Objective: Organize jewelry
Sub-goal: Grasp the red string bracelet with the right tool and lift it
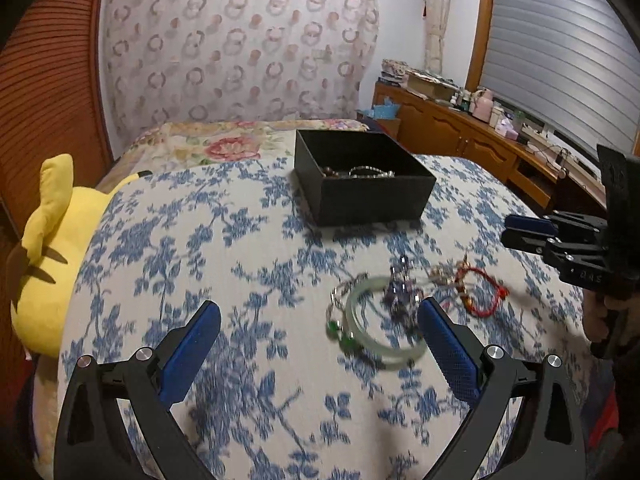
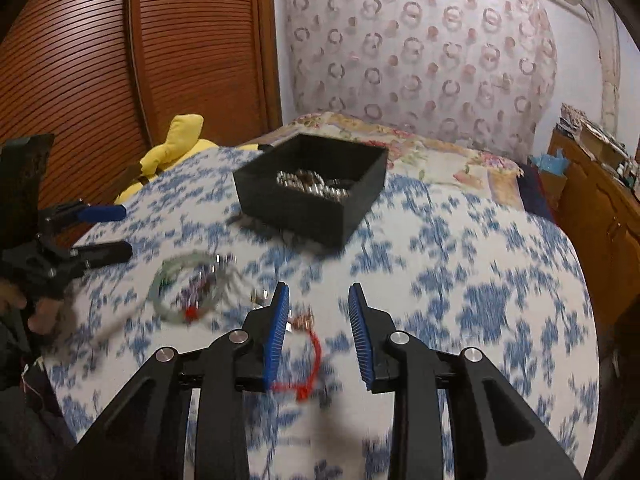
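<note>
A black open box (image 1: 362, 178) with several beaded pieces inside stands on the blue floral bedspread (image 1: 240, 264); it also shows in the right wrist view (image 2: 310, 192). Loose jewelry lies in front of it: a pale green bangle (image 1: 376, 328), a purple bead cluster (image 1: 400, 292) and a red cord bracelet (image 1: 486, 292). My left gripper (image 1: 320, 326) is open and empty, its right finger beside the bangle. My right gripper (image 2: 318, 304) is open and empty over the red cord bracelet (image 2: 314, 364). The bangle (image 2: 180, 284) lies to its left.
A yellow plush toy (image 1: 52, 256) lies at the bed's left edge. A wooden slatted wardrobe (image 2: 120, 60) stands behind it. A wooden sideboard (image 1: 460, 128) with clutter runs along the right wall. A patterned curtain (image 1: 240, 40) hangs behind the bed.
</note>
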